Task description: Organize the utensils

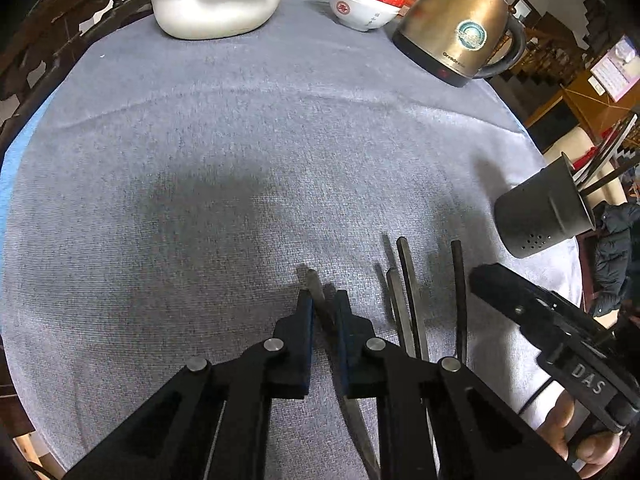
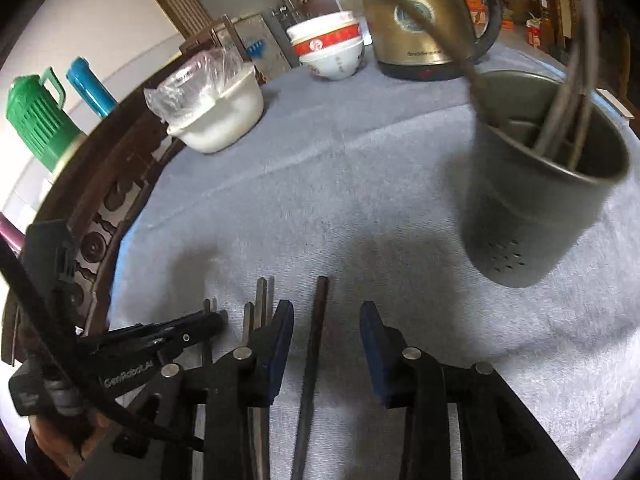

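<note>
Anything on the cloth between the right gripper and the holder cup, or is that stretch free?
Bare grey cloth only, per the right wrist view: nothing lies between the right gripper and the holder cup.

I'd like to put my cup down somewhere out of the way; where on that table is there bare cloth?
Bare grey tablecloth spans the middle, bordered by the white basin, stacked bowls and kettle at the far edge. It is crowded near the front: loose utensils, the utensil holder and both grippers.
</note>
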The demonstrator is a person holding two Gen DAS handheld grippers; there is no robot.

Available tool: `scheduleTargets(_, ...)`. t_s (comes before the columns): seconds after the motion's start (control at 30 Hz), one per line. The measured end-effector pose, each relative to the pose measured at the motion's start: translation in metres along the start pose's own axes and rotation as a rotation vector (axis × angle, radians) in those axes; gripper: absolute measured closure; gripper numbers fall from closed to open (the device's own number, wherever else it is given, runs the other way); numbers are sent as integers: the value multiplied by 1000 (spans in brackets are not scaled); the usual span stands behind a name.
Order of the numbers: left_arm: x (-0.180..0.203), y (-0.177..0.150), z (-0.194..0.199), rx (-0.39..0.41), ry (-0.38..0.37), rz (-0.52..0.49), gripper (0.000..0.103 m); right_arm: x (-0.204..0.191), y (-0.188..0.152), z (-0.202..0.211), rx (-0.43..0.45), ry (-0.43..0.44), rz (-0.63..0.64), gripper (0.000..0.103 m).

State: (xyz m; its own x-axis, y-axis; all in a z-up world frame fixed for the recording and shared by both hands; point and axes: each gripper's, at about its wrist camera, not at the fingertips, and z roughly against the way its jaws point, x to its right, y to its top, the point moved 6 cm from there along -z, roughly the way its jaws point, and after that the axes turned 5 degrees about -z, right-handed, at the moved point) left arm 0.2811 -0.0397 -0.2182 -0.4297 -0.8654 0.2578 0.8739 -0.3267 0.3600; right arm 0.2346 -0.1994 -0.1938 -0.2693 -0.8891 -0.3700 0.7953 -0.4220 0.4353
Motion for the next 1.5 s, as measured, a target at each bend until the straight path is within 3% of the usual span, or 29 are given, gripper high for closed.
scheduleTargets(0.1,1,-1,-6,-5,-17,7,95,-5,0,-10,-40,-47,22,66)
scheduleTargets(0.3,-1,-5,-4,-8,-14,3,97,-8,-5,-31,-112,-103,21,81)
scheduleTargets(0.37,4,0,-11,-8,-10,1,97,-10,-6,-32,-112,-108,39,94)
scheduleTargets(0.6,5,1,-1,11,13,18,97,-11,-9,-8,-43,-45,48,95)
scheduleTargets(0.83,24,4,53,117,24,-5,98,-22,-3,53,98,100,92,96)
scheduleTargets(1.13,78,7,129,276,22,-84,98,-16,5,148,306,243,104,96)
scheduleTargets(1.37,128,17,167,369,8,-161,98,7,21,213,478,255,53,96)
scheduleTargets(1.5,156,28,181,410,-4,-211,98,31,35,253,602,211,10,96)
